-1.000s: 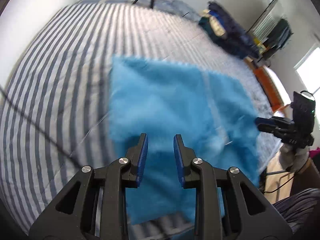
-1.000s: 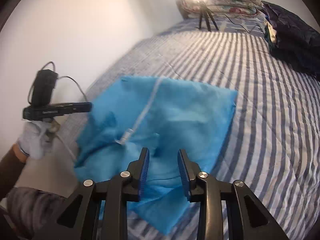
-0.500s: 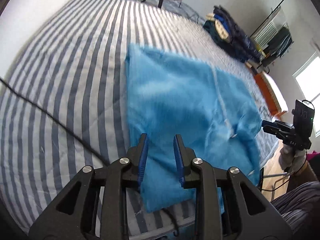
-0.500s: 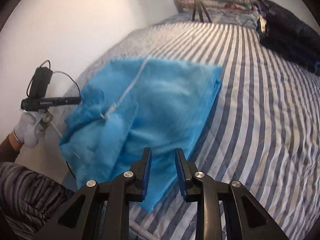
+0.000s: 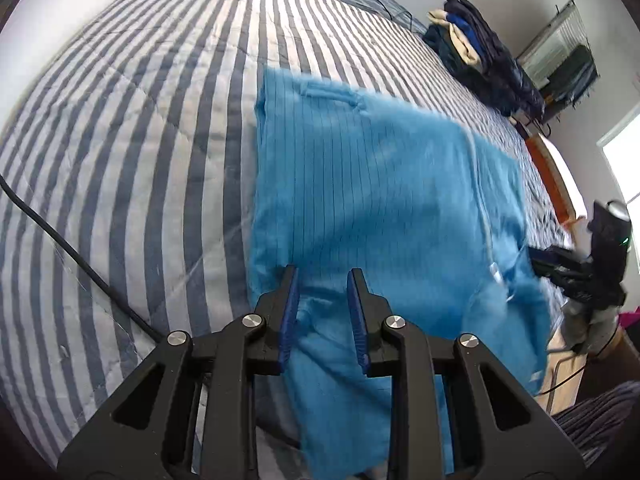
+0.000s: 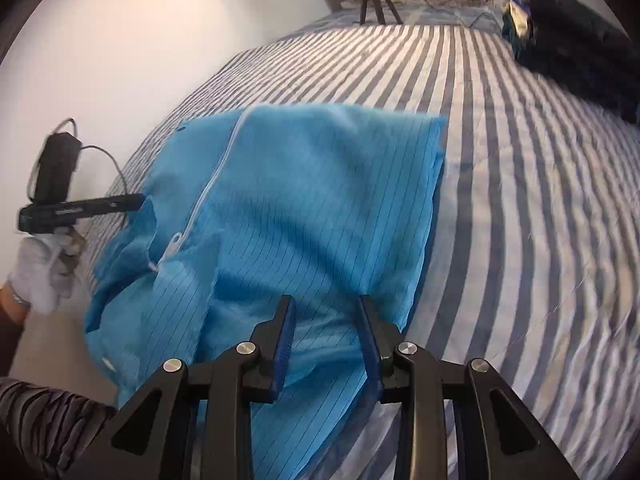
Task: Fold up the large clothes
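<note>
Both grippers have sunk nearer the blue garment, folded on the striped bed; left gripper released above cloth, right gripper opening, gripping nothing.

Near hem of the blue garment hidden behind the gripper bodies and cut by the lower edge. Dark clothes pile, far right, cropped by the frame. Lamp above the tripod cut off.

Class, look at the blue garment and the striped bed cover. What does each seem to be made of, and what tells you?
Blue garment: thin, smooth woven cloth, probably synthetic; it shows fine dark pinstripes, drapes limply, and has a white zip.
Striped bed cover: soft quilted fabric, likely cotton, matte; stitch lines cross its blue-grey and white stripes.
</note>
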`<action>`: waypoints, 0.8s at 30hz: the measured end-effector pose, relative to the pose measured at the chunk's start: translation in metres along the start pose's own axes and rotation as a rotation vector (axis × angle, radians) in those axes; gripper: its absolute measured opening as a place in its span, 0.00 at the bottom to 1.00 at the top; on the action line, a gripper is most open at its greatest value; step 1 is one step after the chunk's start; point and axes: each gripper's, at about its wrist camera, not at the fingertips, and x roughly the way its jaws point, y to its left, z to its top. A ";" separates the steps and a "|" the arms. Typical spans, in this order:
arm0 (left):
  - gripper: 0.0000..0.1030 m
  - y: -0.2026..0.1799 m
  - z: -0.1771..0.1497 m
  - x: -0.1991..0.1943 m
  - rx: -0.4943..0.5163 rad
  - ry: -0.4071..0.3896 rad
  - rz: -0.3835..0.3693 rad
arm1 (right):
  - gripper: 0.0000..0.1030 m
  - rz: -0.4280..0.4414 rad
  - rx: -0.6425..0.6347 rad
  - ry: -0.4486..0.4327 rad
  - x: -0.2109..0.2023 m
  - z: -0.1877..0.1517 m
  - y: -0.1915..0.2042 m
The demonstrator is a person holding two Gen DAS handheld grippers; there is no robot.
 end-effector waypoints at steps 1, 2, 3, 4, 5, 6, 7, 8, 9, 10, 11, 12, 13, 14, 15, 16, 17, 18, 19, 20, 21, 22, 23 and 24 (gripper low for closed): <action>0.24 0.001 0.000 -0.003 -0.002 -0.001 -0.008 | 0.31 0.001 -0.017 0.011 -0.004 -0.002 0.003; 0.24 0.003 0.002 -0.007 -0.010 -0.008 -0.016 | 0.31 0.012 -0.015 0.020 -0.009 -0.002 0.003; 0.24 0.005 0.004 -0.012 -0.022 -0.024 -0.027 | 0.31 0.036 -0.009 0.016 -0.016 -0.001 0.003; 0.24 0.006 0.005 -0.019 -0.029 -0.042 -0.037 | 0.31 0.057 -0.006 0.002 -0.023 0.001 0.004; 0.24 0.006 0.007 -0.027 -0.030 -0.062 -0.044 | 0.31 0.060 -0.014 -0.027 -0.035 0.004 0.005; 0.24 0.007 0.011 -0.032 -0.034 -0.078 -0.050 | 0.32 0.052 -0.022 -0.046 -0.042 0.007 0.007; 0.24 0.010 0.014 -0.036 -0.045 -0.086 -0.055 | 0.33 0.042 -0.028 -0.066 -0.048 0.010 0.006; 0.24 0.014 0.018 -0.038 -0.067 -0.095 -0.064 | 0.44 0.028 -0.027 -0.079 -0.051 0.012 0.004; 0.24 0.017 0.024 -0.041 -0.089 -0.108 -0.080 | 0.55 0.007 -0.018 -0.096 -0.054 0.015 0.000; 0.24 0.018 0.029 -0.043 -0.099 -0.119 -0.088 | 0.55 -0.021 0.003 -0.126 -0.056 0.019 -0.006; 0.24 0.017 0.035 -0.044 -0.099 -0.131 -0.091 | 0.51 -0.040 0.020 -0.151 -0.060 0.023 -0.010; 0.24 0.014 0.041 -0.044 -0.087 -0.139 -0.087 | 0.37 -0.044 0.031 -0.170 -0.061 0.028 -0.015; 0.24 0.014 0.044 -0.043 -0.078 -0.140 -0.088 | 0.31 -0.036 0.038 -0.179 -0.061 0.036 -0.018; 0.24 0.012 0.048 -0.041 -0.067 -0.134 -0.093 | 0.28 -0.035 0.042 -0.183 -0.060 0.042 -0.020; 0.24 0.009 0.050 -0.036 -0.055 -0.124 -0.096 | 0.28 -0.041 0.039 -0.192 -0.058 0.047 -0.022; 0.24 0.006 0.054 -0.029 -0.041 -0.110 -0.093 | 0.28 -0.049 0.028 -0.202 -0.054 0.054 -0.022; 0.24 0.005 0.056 -0.023 -0.034 -0.099 -0.092 | 0.28 -0.057 0.016 -0.204 -0.048 0.061 -0.022; 0.24 0.003 0.056 -0.016 -0.029 -0.088 -0.087 | 0.28 -0.076 0.001 -0.204 -0.040 0.067 -0.021; 0.24 0.003 0.056 -0.008 -0.024 -0.074 -0.071 | 0.28 -0.099 -0.008 -0.197 -0.030 0.073 -0.022; 0.24 0.004 0.054 -0.001 -0.018 -0.061 -0.060 | 0.28 -0.108 -0.005 -0.186 -0.020 0.077 -0.024; 0.24 0.006 0.051 0.007 -0.011 -0.045 -0.042 | 0.27 -0.108 0.009 -0.165 -0.009 0.080 -0.029; 0.24 0.006 0.050 0.012 -0.002 -0.038 -0.026 | 0.26 -0.114 0.018 -0.145 0.001 0.080 -0.033; 0.24 0.007 0.046 0.018 0.013 -0.032 -0.011 | 0.25 -0.124 0.021 -0.125 0.011 0.079 -0.036; 0.24 0.008 0.044 0.020 0.018 -0.041 -0.018 | 0.25 -0.127 0.024 -0.099 0.020 0.078 -0.039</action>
